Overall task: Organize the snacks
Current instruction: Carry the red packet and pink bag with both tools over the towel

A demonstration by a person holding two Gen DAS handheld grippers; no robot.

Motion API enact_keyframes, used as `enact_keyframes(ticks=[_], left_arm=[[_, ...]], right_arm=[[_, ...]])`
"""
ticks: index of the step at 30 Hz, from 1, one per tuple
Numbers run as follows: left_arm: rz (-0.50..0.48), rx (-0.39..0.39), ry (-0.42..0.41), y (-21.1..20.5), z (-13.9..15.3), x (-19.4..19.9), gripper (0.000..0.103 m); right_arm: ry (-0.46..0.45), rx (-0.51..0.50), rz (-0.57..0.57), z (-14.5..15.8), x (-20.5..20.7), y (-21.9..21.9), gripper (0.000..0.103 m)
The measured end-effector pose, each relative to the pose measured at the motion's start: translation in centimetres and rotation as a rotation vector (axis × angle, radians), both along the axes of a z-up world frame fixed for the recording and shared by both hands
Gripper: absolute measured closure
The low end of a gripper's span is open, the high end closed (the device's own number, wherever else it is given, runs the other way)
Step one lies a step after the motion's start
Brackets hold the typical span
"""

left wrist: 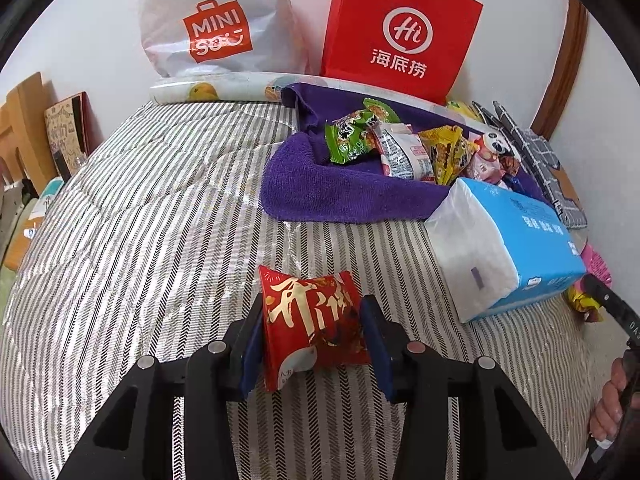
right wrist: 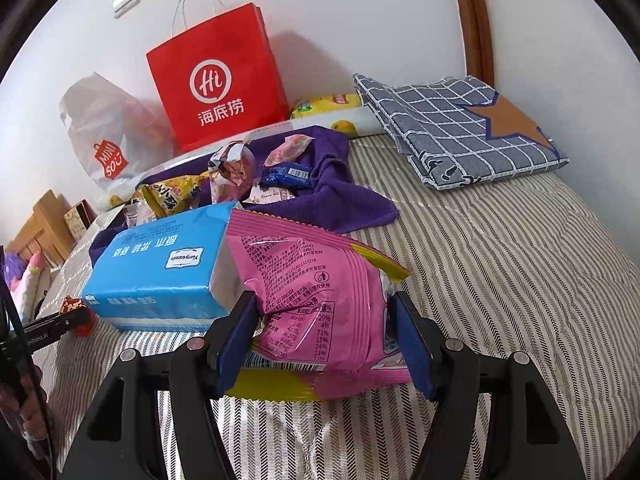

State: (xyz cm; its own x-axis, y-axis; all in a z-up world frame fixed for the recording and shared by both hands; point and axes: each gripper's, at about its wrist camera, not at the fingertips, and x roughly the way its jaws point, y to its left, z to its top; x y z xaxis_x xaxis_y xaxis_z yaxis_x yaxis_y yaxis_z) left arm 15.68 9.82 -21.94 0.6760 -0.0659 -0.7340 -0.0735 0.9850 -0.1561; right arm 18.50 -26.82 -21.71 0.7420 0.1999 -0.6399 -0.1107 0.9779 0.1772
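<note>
My left gripper [left wrist: 314, 320] is shut on a small red snack packet with gold characters [left wrist: 316, 320], held just above the striped bed cover. My right gripper [right wrist: 324, 312] is shut on a large pink snack bag with yellow ends [right wrist: 320, 300], next to a blue tissue pack [right wrist: 160, 268]. A pile of snack packets [left wrist: 404, 144] lies on a purple towel [left wrist: 332, 192] at the back. In the right wrist view the pile [right wrist: 240, 172] sits behind the tissue pack on the towel [right wrist: 340, 196]. The right gripper's tip and pink bag edge [left wrist: 596, 268] show at the left wrist view's right side.
A red paper bag [left wrist: 400, 32] and a white Miniso plastic bag [left wrist: 216, 20] stand against the wall. The tissue pack [left wrist: 508, 248] lies right of my left gripper. A folded grey checked cloth [right wrist: 460, 124] lies at the back right. Wooden furniture [left wrist: 24, 132] stands at the left.
</note>
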Motion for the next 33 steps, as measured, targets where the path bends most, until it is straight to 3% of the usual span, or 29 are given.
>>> enact_keyframes(ticks=[10,21,33], left_arm=[[0.012,-0.08,0.023,1.3,0.5,-0.8,0.061],[-0.049,-0.065,-0.064,-0.8,5.4,-2.4,0.061],[-0.099,-0.128,-0.117,-2.7,9.7,-4.9,0.061]], right_arm=[[-0.037,-0.021,0.001,1.6,-1.3,-0.3,0.037],[-0.133,-0.058,0.027,7.4,-3.1,1.5,0.037],[-0.208,-0.079,0.026,11.2,-6.6,1.8,0.037]])
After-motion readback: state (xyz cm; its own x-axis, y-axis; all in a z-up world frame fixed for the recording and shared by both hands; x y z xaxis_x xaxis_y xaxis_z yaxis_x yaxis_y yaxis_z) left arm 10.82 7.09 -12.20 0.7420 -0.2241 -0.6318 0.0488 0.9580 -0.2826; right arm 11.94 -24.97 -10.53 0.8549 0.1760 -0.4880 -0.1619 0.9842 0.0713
